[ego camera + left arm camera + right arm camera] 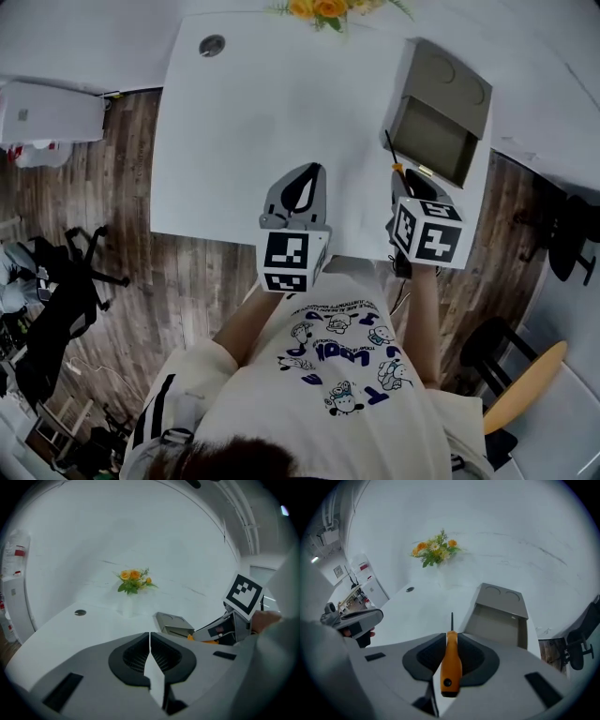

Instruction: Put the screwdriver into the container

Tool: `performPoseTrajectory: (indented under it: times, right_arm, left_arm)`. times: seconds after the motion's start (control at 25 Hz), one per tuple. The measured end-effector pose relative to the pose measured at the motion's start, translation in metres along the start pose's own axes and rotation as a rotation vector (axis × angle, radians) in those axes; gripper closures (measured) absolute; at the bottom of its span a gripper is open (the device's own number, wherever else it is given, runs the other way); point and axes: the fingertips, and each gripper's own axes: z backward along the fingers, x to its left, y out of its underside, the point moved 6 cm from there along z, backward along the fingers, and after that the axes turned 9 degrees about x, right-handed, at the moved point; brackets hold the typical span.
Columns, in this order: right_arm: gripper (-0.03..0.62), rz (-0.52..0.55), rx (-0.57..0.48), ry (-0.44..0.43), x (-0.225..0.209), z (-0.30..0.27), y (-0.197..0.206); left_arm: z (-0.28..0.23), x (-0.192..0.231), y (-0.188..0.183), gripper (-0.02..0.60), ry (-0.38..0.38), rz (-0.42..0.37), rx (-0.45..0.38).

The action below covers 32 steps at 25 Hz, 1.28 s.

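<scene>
An orange-handled screwdriver (pixel 451 663) with a thin black shaft lies between the jaws of my right gripper (pixel 451 637), whose pads close on the handle's neck. The shaft (pixel 390 150) points toward the far side of the white table (pixel 244 112). Just ahead and to the right stands the grey container (pixel 501 620), an open box with its lid tipped back (pixel 436 131). My left gripper (pixel 302 183) hovers over the table's near edge, left of the right one, its jaws meeting with nothing between them (pixel 150 641). From the left gripper view the container (pixel 174 623) shows beside the right gripper.
A bunch of orange flowers (pixel 319 9) stands at the table's far edge. A round cable cover (pixel 212 45) sits near the far left corner. A black office chair (pixel 75 272) stands on the wooden floor to the left, a wooden seat (pixel 525 375) to the right.
</scene>
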Motion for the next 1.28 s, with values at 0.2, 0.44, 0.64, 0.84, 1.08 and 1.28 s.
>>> performPoseTrajectory:
  times: [0.2, 0.44, 0.64, 0.84, 1.08, 1.28]
  right_arm:
    - [0.511, -0.005, -0.020, 0.019, -0.041, 0.006, -0.013]
    - [0.536, 0.014, -0.029, 0.051, -0.089, -0.004, -0.031]
    - [0.568, 0.091, -0.019, 0.094, -0.126, -0.020, -0.046]
    - [0.568, 0.073, -0.005, 0.035, -0.145, -0.037, -0.050]
    - [0.568, 0.055, 0.033, -0.031, -0.147, -0.052, -0.030]
    - [0.568, 0.054, 0.054, -0.073, -0.146, -0.063, -0.021]
  left_arm:
    - [-0.021, -0.026, -0.015, 0.560, 0.001, -0.011, -0.008]
    - [-0.047, -0.050, -0.025, 0.560, -0.017, 0.002, -0.009]
    - [-0.068, -0.071, -0.027, 0.560, -0.049, 0.024, 0.003]
    - [-0.083, -0.081, -0.023, 0.560, -0.082, 0.041, 0.024]
    - [-0.090, -0.088, -0.008, 0.560, -0.112, 0.052, 0.066]
    - [-0.090, -0.093, -0.005, 0.560, -0.120, 0.042, 0.066]
